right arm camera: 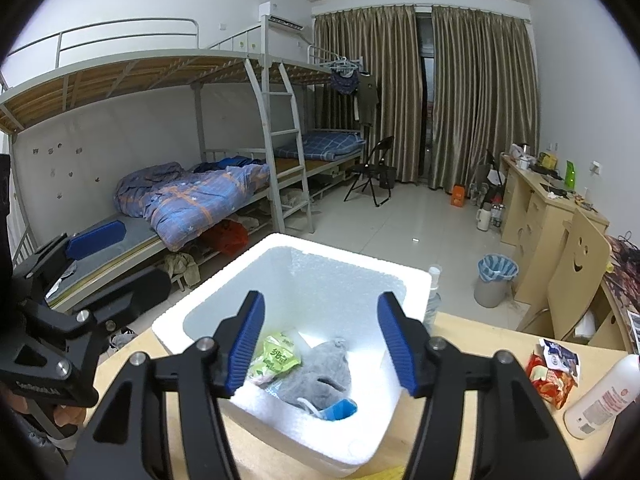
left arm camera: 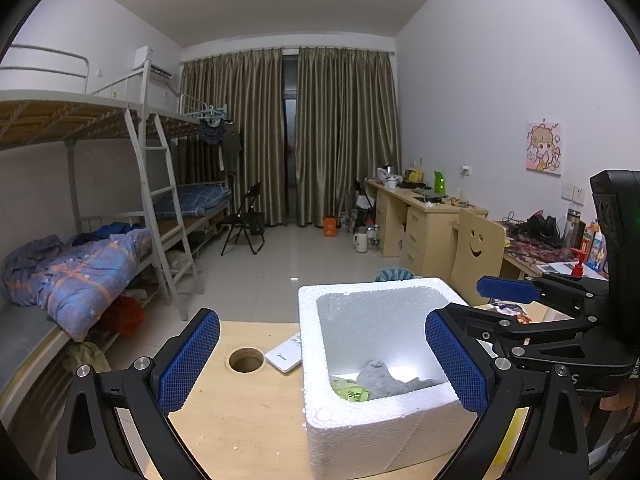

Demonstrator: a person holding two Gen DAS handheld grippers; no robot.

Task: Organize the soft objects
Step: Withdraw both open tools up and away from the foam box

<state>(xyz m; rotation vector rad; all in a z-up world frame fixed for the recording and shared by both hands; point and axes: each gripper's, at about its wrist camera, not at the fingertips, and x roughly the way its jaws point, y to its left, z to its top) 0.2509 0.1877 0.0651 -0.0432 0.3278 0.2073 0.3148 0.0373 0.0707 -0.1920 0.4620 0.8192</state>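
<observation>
A white foam box point(right arm camera: 360, 268) stands on the wooden table point(right arm camera: 480, 344). At its bottom lie a grey soft cloth point(right arm camera: 320, 376), a green packet point(right arm camera: 276, 360) and a small blue item point(right arm camera: 340, 408). My right gripper point(right arm camera: 320, 344) hangs open just above the box's near side, with nothing between its blue pads. My left gripper point(left arm camera: 322, 364) is open too, wide, facing the same box point(left arm camera: 360, 286) from the other side, and holds nothing. The grey cloth point(left arm camera: 384, 380) shows in the left wrist view as well. Each gripper appears at the edge of the other's view.
A white flat device point(left arm camera: 284, 356) and a round hole point(left arm camera: 246, 360) in the tabletop lie left of the box. A snack wrapper point(right arm camera: 548, 376), a white bottle point(right arm camera: 604, 396) and a clear bottle point(right arm camera: 434, 300) are on its right. Bunk beds, desks and a chair stand beyond.
</observation>
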